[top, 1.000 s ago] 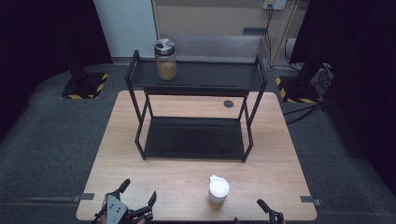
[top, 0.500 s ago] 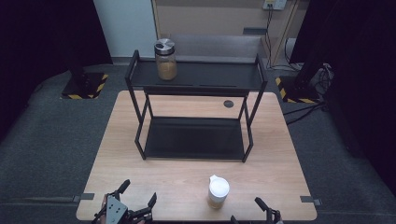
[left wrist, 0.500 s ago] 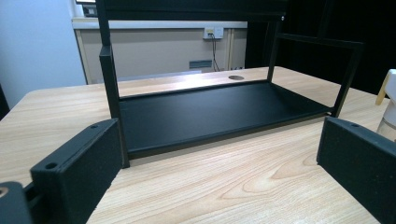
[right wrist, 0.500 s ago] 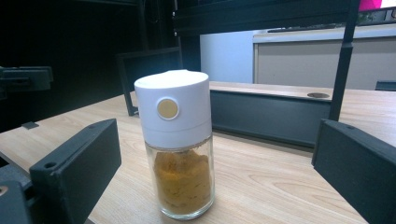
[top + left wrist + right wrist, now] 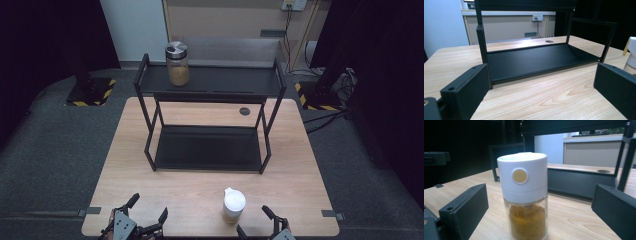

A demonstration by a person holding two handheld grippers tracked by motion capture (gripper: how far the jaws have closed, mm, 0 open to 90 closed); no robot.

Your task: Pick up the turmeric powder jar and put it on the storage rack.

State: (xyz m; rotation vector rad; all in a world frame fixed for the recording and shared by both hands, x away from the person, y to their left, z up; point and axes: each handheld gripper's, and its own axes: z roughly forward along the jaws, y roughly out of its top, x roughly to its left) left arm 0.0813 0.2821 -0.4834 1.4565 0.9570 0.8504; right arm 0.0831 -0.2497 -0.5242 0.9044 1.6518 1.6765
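Reaching for the white-capped spice jar [image 5: 525,195] near the table's [image 5: 150,195] front edge, your right gripper [image 5: 260,222] has just been spreading its jaws, the jar between them untouched. Next, close squarely on it. Your left gripper [image 5: 148,212] waits spread and empty.

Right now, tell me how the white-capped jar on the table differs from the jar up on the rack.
The white-capped jar stands on the table near the right gripper; the silver-lidded jar stands on the rack's top shelf. The white-capped jar has a tall white plastic cap with a round tan button; the silver-lidded jar has a flat metal lid. Both are upright, clear, and hold something orange-brown.
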